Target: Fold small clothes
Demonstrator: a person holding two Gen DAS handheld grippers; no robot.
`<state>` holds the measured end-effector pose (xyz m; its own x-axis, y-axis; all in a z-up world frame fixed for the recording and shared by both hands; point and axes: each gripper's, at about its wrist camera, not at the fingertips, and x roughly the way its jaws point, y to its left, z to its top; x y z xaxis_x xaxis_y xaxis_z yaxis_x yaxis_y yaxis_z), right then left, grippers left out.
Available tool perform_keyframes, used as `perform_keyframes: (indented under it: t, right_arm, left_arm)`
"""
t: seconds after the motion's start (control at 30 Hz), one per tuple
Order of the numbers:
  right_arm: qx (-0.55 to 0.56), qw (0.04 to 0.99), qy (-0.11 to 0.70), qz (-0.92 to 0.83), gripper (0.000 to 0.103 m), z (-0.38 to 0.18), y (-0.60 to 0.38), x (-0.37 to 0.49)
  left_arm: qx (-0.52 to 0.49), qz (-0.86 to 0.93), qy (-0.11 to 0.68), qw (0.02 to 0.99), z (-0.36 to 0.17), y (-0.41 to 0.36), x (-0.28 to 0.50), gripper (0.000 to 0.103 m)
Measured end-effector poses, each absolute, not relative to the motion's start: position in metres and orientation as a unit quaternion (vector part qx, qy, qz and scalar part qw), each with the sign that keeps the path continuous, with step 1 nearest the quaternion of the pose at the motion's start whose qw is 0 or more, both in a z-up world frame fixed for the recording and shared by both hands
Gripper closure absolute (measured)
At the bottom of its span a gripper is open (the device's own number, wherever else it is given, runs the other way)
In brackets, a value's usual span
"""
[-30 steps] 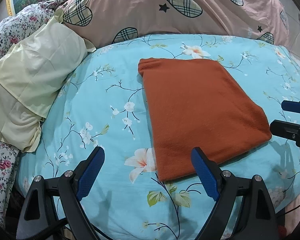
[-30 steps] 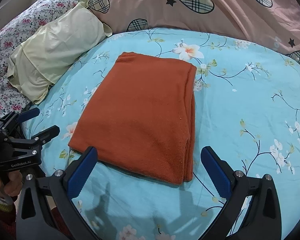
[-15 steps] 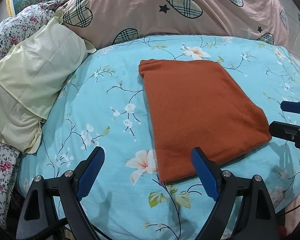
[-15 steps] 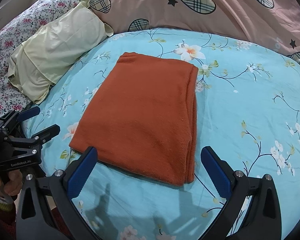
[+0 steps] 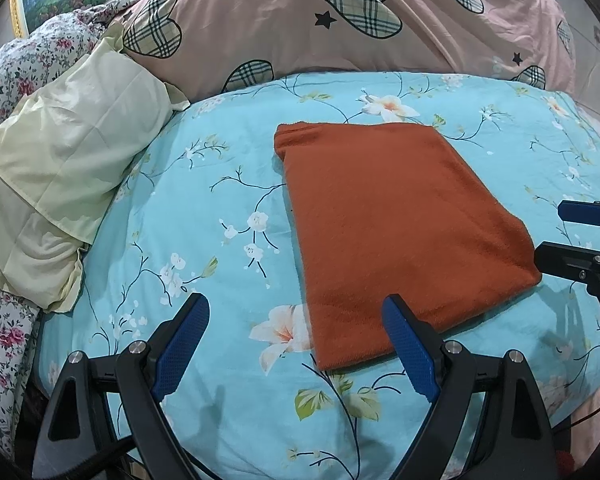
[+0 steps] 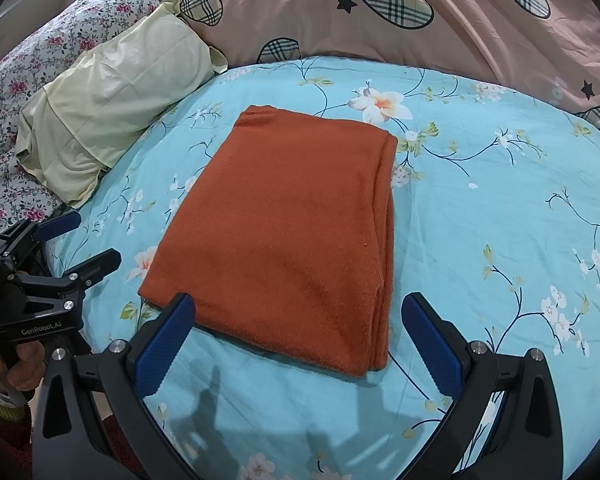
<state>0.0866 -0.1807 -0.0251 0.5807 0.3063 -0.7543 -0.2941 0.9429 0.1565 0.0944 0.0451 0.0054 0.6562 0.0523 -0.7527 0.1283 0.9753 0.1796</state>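
Bed (image 5: 228, 184): soft, yielding. Both my left claw (image 5: 296, 344) and right claw (image 6: 298, 338) are wide, empty. Pinching the folded orange garment (image 6: 292, 224) off-centre would probably spill its stacked layers.

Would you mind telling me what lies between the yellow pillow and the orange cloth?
Only bare floral sheet separates the pillow from the cloth; both wrist views show this.
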Motion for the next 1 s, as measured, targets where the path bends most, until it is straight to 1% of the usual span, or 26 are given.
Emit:
perform_keyframes:
  t: [0.63,1.0]
  right_arm:
    - [0.002,0.887,0.428,0.171,0.000,-0.023,-0.182,0.094]
    - [0.000,0.883,0.439,0.169,0.000,-0.030,-0.183,0.110]
  left_arm:
    - [0.109,-0.025,0.411,0.905,0.005,0.044,0.102,0.014]
    - [0.109,-0.022,0.409,0.906,0.002,0.045,0.118,0.014]
